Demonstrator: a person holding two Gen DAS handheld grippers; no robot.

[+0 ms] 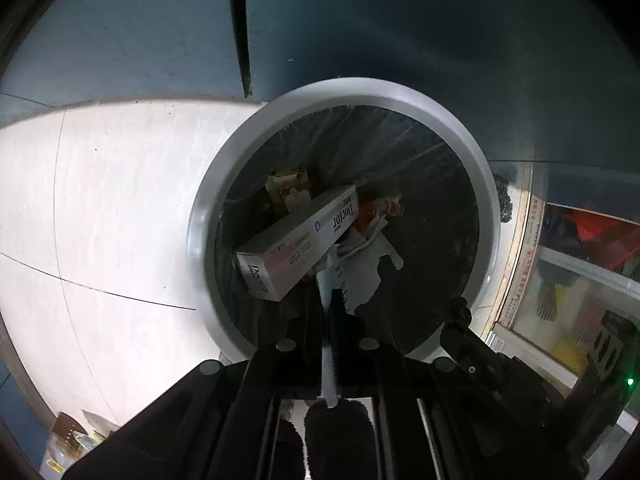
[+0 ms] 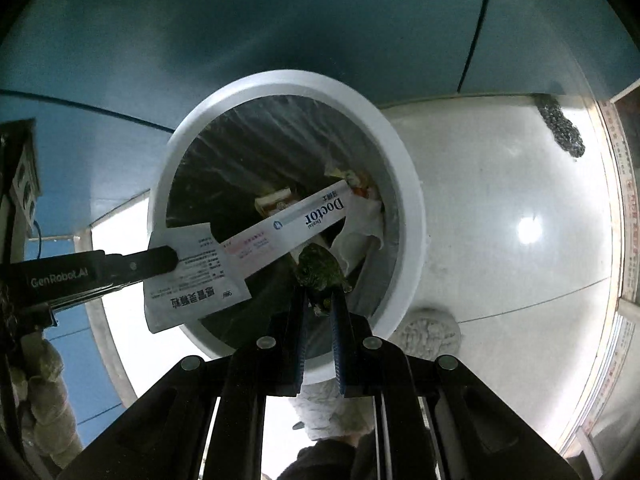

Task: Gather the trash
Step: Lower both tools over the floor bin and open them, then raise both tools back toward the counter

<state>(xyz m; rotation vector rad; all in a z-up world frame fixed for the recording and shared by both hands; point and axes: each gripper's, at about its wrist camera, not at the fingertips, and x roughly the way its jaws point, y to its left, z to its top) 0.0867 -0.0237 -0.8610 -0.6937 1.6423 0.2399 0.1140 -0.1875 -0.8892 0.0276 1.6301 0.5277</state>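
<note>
- Left wrist view: left gripper fingers nearly together, nipping a flat white sachet; the pinched edge is hidden between the pads.
- Ahead of the fingertips, the white-rimmed bin with a dark liner. Inside: a long "Doctor" box lying aslant, yellow carton beyond it, orange-and-white scraps, hard to make out.
- Right of the fingers, shelf contents blurred.
- Right wrist view: right gripper fingers narrow, clamped on a crumpled green wrapper over the bin; its lower part is hidden between the pads.
- Left of the fingers, the left gripper holds the sachet over the rim.
- Doctor box aslant inside; white tissue and small scraps beyond it.
- Right of the fingers, a dark lump on the floor, unidentifiable.
</note>
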